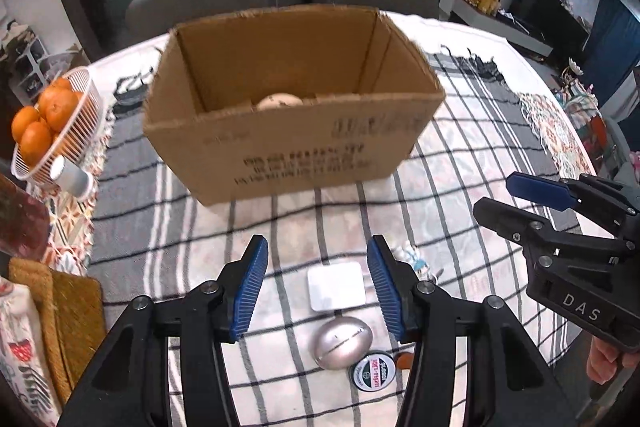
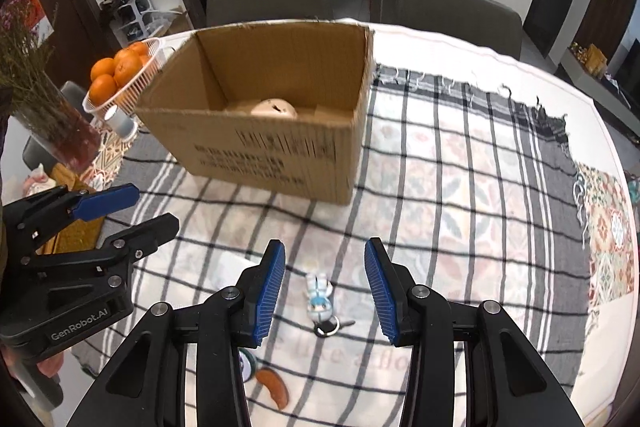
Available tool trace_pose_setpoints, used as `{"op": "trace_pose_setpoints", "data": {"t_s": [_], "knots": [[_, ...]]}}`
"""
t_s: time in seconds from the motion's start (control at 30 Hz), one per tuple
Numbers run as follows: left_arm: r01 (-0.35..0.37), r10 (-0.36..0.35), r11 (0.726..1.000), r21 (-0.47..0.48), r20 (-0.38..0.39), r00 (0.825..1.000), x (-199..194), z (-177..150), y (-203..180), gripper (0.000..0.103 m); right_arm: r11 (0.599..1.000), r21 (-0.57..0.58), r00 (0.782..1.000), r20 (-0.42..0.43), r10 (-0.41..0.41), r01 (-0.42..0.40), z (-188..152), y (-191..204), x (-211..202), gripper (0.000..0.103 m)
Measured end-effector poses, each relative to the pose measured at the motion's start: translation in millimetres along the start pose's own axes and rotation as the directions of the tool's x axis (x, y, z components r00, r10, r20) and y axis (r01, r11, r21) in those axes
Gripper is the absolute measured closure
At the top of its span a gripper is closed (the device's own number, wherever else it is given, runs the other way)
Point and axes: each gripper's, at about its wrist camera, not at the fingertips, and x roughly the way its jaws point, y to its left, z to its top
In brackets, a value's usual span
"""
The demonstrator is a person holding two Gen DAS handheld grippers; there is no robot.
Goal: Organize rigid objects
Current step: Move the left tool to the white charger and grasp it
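While both grippers hang over the checked cloth on the bench (image 2: 500, 155), neither has hold of anything: the left gripper (image 1: 318, 287) has its jaws partly open and empty above a white square block (image 1: 337, 286), and the right gripper (image 2: 325, 285) has its jaws partly open and empty above a small blue-and-white figurine keychain (image 2: 319, 301). Nearer the person lie a silver egg-shaped case (image 1: 341, 342), a round tin (image 1: 372, 372) and an orange curved piece (image 2: 274, 387); the cardboard box (image 1: 296, 143), well beyond them, already holds one tan rounded thing (image 2: 274, 108). All of these look light and stiff. The block should sit squarely between flat pads if taken across two opposite sides; the egg case looks smooth and likely to squirt out, so its narrow waist is the safer hold; the keychain is best pinched across the figure's body, since its ring would dangle. Printing on the box and the tin's label is too blurred to read. "DAS" shows on the right gripper's body, "GenRobot.AI" on the left's.
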Motion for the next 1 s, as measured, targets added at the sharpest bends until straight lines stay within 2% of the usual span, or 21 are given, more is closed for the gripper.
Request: {"op": "trace_pose_setpoints", "data": {"t_s": [0.27,0.57,0.87,1.0], "knots": [[0.015,-0.016,1.0,-0.013,-0.054,0.998,21.0,-13.7,-4.9,0.052,1.0,-0.003,0.999,-0.039,0.001,-0.001,-15.6,-3.3,11.5,0.06],[-0.029,0.026,0.999,-0.029,-0.097,0.995,50.5,-20.9,-10.5,0.052,1.0,0.023,0.993,-0.117,0.004,-0.001,-32.5,-13.3,37.0,0.06],[0.001,-0.012,0.997,-0.076,-0.139,0.99,79.2,-24.1,-14.2,0.047,0.997,0.058,0.978,-0.2,0.064,-0.053,-50.1,-19.1,63.4,0.06],[-0.015,0.002,0.996,-0.089,-0.149,0.989,90.0,-23.8,-13.5,0.046,0.995,0.075,0.972,-0.218,0.085,-0.07,-52.7,-19.2,72.7,0.06]]}}
